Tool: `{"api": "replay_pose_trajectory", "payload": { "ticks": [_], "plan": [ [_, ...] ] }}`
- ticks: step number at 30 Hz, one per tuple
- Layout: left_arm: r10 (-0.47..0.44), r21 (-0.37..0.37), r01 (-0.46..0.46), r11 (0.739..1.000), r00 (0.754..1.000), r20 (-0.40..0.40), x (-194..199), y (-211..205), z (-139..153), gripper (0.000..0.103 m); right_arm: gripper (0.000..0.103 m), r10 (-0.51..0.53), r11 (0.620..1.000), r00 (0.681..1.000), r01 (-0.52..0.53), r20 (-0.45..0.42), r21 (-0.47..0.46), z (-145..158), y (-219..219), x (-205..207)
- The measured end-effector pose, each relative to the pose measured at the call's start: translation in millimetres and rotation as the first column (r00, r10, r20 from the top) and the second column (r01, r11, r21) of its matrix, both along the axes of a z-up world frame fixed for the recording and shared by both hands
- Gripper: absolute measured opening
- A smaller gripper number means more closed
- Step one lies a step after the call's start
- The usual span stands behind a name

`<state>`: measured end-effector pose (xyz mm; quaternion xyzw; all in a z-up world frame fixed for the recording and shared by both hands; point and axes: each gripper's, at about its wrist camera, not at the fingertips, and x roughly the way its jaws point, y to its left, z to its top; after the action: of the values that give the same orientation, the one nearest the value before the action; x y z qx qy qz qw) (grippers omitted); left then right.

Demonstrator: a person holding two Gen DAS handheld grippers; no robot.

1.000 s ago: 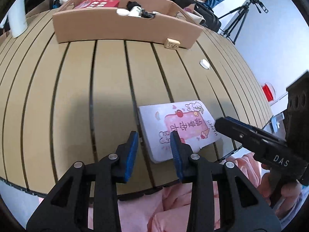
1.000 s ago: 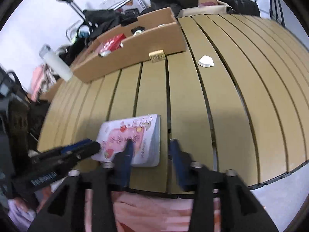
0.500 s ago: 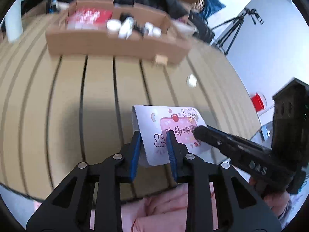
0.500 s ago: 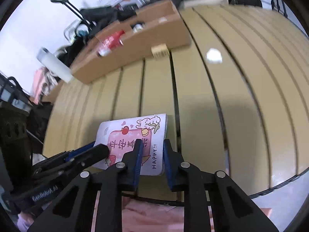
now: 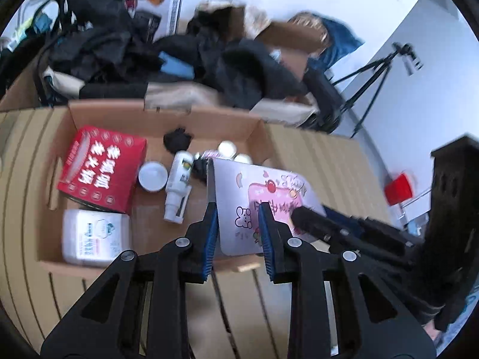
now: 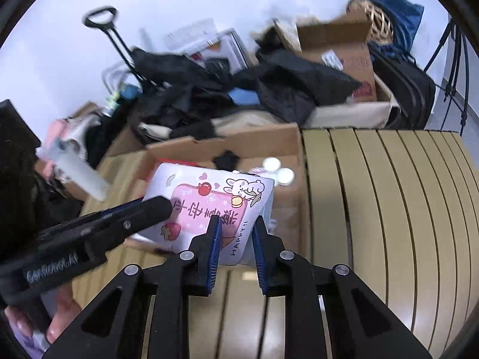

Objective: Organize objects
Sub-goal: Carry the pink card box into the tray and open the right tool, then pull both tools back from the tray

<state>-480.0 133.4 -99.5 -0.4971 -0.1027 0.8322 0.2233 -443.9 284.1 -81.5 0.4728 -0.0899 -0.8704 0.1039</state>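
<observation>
A flat white box with a pink cartoon rabbit print [image 5: 269, 191] [image 6: 206, 197] hangs tilted above the right part of an open cardboard box [image 5: 125, 113] [image 6: 269, 140]. My left gripper [image 5: 237, 209] is shut on its left end. My right gripper [image 6: 237, 224] is shut on its near right corner. Each gripper shows in the other's view: the right [image 5: 299, 214], the left [image 6: 161, 206]. Inside the cardboard box lie a red carton [image 5: 101, 167], a white wipes pack [image 5: 95, 236], a white bottle [image 5: 179, 185] and a round jar [image 5: 152, 176].
The tan slatted table [image 6: 389, 209] stretches to the right. A small wooden block [image 5: 248, 267] lies at the cardboard box's front wall. Dark bags and boxes [image 5: 209, 59] are piled behind, with a tripod [image 5: 374, 80] and a red cup [image 5: 398, 185] at the right.
Both grippers closed on the printed box at the table's near edge, lifted it, and carried it forward until it hangs over the cardboard box.
</observation>
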Motion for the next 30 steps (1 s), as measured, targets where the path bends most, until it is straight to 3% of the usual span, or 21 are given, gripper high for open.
{"api": "replay_pose_trajectory", "payload": {
  "ticks": [3, 6, 9, 12, 14, 16, 17, 19, 20, 21, 23, 30],
  "plan": [
    [-0.003, -0.075, 0.009, 0.997, 0.997, 0.077, -16, 8, -42, 0.023, 0.023, 0.004, 0.997, 0.996, -0.011, 0.089, 0.080, -34, 1, -23],
    [-0.028, -0.076, 0.037, 0.996, 0.993, 0.117, -15, 9, -58, 0.023, 0.023, -0.013, 0.982, 0.995, -0.006, 0.099, 0.189, -48, 6, -30],
    [-0.028, -0.076, 0.034, 0.996, 0.996, 0.087, -8, 5, -42, 0.023, 0.023, -0.017, 0.988, 0.996, 0.003, 0.084, 0.154, -40, 16, -24],
    [-0.018, -0.084, 0.020, 0.996, 1.000, 0.020, 4, 0, -6, 0.024, 0.023, -0.025, 0.988, 0.998, 0.017, 0.054, 0.156, -20, 23, -17],
    [-0.021, -0.121, 0.017, 0.992, 0.999, -0.030, 16, -3, 23, 0.037, 0.023, -0.028, 0.988, 0.999, 0.022, 0.032, 0.151, -3, 23, -10],
    [-0.005, -0.191, -0.008, 0.982, 0.998, -0.069, 26, -8, 50, 0.076, 0.023, -0.018, 0.987, 1.000, 0.017, 0.001, 0.159, 21, 24, 2],
    [0.020, -0.230, -0.040, 0.972, 0.996, -0.089, 33, -16, 63, 0.081, 0.024, -0.011, 0.986, 1.000, 0.012, -0.010, 0.165, 32, 24, 9],
    [0.067, -0.287, -0.092, 0.953, 0.993, -0.095, 36, -29, 76, 0.082, 0.043, 0.029, 0.985, 1.000, -0.026, -0.013, 0.171, 52, 23, 20],
    [0.100, -0.319, -0.125, 0.940, 0.991, -0.093, 38, -37, 82, 0.082, 0.075, 0.051, 0.985, 0.999, -0.051, -0.001, 0.164, 58, 23, 24],
    [0.125, -0.337, -0.150, 0.930, 0.988, -0.094, 41, -45, 87, 0.082, 0.092, 0.061, 0.985, 0.998, -0.062, 0.012, 0.160, 66, 23, 28],
    [0.161, -0.352, -0.187, 0.917, 0.982, -0.100, 50, -57, 97, 0.082, 0.092, 0.055, 0.985, 0.998, -0.056, 0.015, 0.161, 76, 23, 36],
    [0.157, -0.361, -0.201, 0.910, 0.976, -0.148, 124, -76, 123, 0.082, 0.092, 0.035, 0.991, 0.999, -0.032, -0.017, 0.130, 102, 21, 89]
  ]
}}
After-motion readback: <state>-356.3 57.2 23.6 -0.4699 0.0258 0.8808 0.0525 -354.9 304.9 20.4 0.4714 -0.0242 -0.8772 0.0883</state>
